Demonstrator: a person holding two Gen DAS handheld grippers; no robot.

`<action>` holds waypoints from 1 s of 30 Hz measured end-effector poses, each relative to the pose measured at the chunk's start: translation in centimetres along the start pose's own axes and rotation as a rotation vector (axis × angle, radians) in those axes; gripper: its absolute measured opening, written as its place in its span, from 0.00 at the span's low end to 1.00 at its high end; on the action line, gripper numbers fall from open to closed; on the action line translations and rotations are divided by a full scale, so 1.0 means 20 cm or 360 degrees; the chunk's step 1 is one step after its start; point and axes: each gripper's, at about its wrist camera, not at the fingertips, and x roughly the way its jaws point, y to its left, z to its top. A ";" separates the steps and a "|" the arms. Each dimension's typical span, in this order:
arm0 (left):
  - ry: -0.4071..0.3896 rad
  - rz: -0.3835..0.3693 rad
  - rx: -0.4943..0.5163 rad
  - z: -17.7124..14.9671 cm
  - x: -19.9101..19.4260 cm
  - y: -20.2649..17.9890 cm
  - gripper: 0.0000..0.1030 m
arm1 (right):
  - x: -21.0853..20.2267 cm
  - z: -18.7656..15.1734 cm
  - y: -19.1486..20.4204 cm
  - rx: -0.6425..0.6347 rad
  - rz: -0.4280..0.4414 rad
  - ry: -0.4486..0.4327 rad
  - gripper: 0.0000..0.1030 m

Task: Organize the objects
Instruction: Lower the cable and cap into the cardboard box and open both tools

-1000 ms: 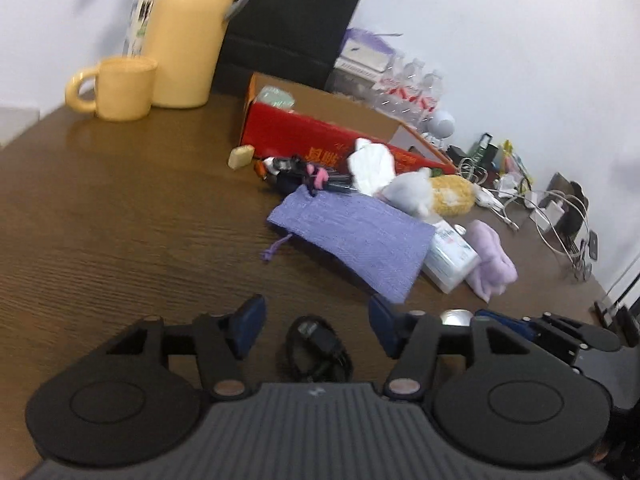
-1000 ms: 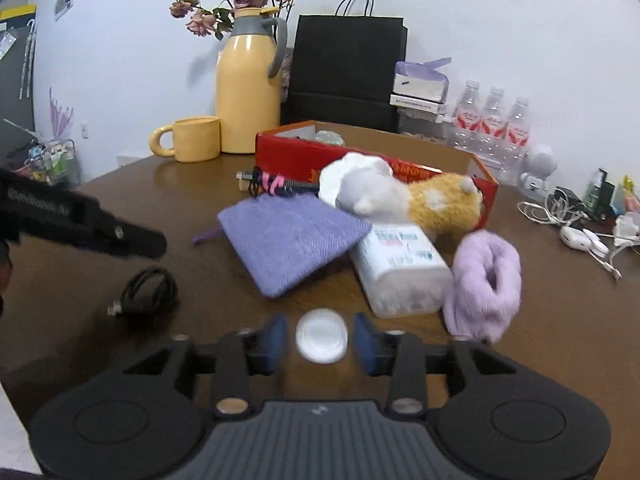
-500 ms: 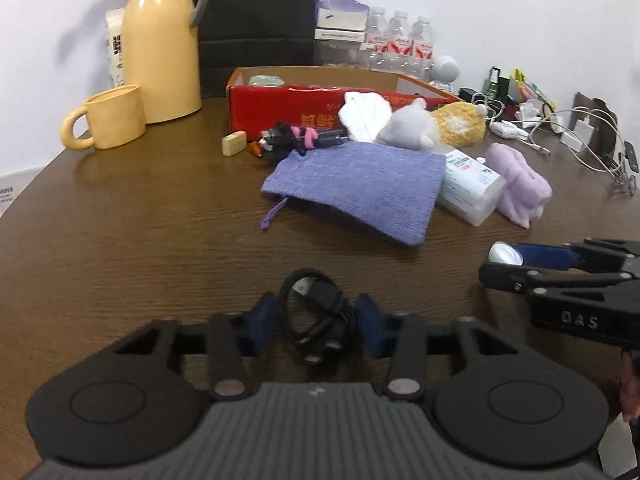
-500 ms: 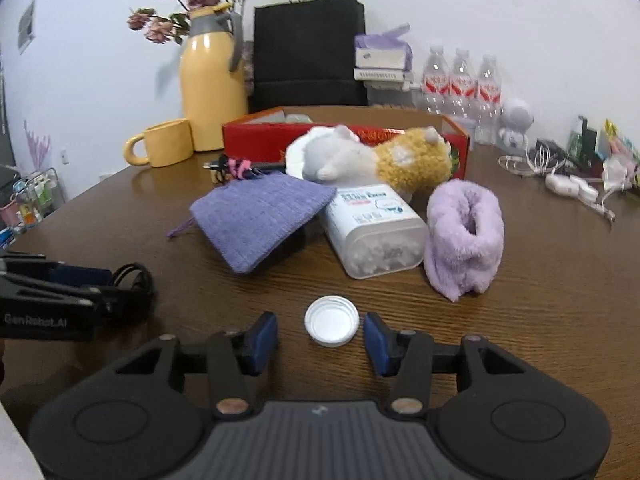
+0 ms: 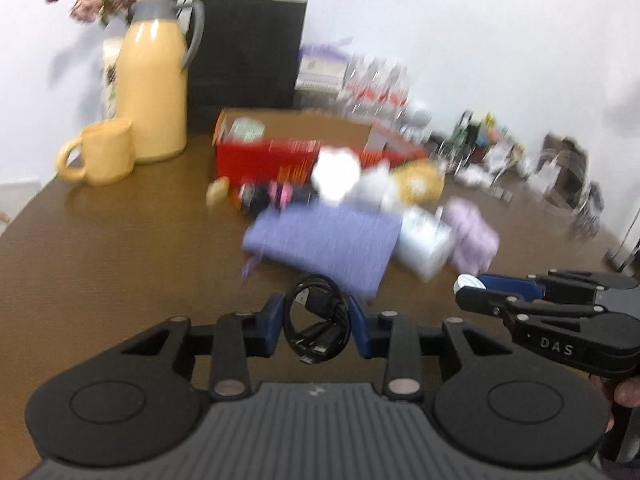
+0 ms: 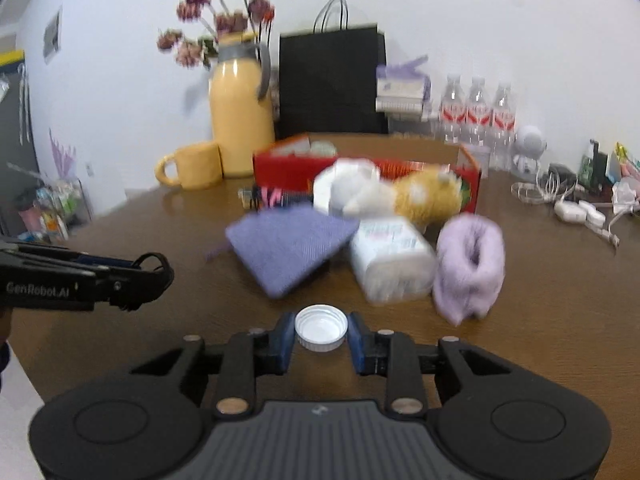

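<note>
My left gripper is shut on a coiled black cable and holds it above the brown table. My right gripper is shut on a white bottle cap, also lifted. In the left wrist view the right gripper shows at the right with the cap at its tip. In the right wrist view the left gripper shows at the left. A red open box stands behind a pile of a purple pouch, a plush toy and a wipes pack.
A yellow jug with flowers and a yellow mug stand back left. A black paper bag and water bottles line the wall. A lilac fluffy item lies at the right. Chargers and cables are far right.
Both grippers closed: the left on the cable, the right on the cap. Both have since lifted off the table and the views are blurred by motion.
</note>
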 end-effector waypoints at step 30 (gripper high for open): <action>0.0161 0.0118 0.0214 1.31 1.63 0.24 0.68 | 1.73 1.30 -0.85 0.0084 -0.0538 0.0141 0.56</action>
